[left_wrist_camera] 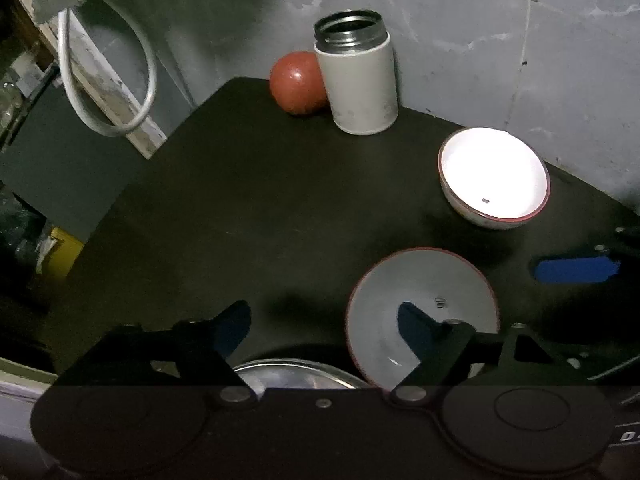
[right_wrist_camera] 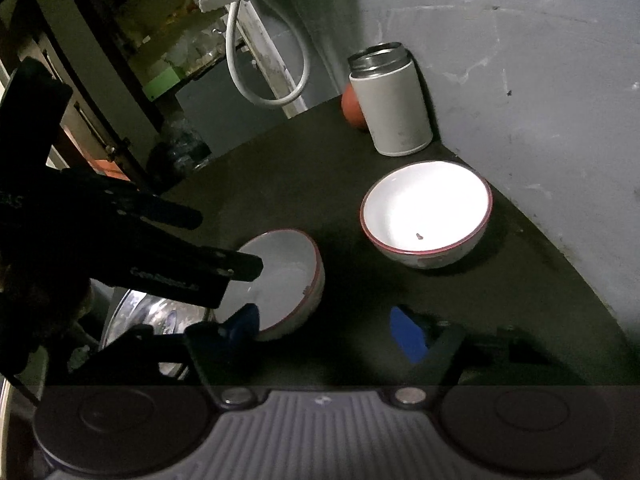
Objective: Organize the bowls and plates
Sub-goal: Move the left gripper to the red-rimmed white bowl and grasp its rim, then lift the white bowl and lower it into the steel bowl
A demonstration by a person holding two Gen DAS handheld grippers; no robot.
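Two white bowls with red rims stand on the dark table (left_wrist_camera: 240,200). The near bowl (left_wrist_camera: 424,300) (right_wrist_camera: 288,268) sits beside a shiny steel plate (left_wrist_camera: 296,372) (right_wrist_camera: 156,312). My left gripper (left_wrist_camera: 324,328) (right_wrist_camera: 224,242) is open wide; its right finger hovers over the near bowl's inside, while its left finger is over bare table. The far bowl (left_wrist_camera: 494,178) (right_wrist_camera: 426,212) stands brightly lit near the wall. My right gripper (right_wrist_camera: 326,326) is open and holds nothing, its left finger close to the near bowl's outer wall. One of its blue fingertips (left_wrist_camera: 576,270) shows in the left wrist view.
A white canister (left_wrist_camera: 360,88) (right_wrist_camera: 394,108) with an open steel mouth stands at the back corner, a red ball (left_wrist_camera: 298,82) beside it. A grey wall (left_wrist_camera: 500,40) borders the table at the back right. A white hose (left_wrist_camera: 112,92) hangs past the left edge.
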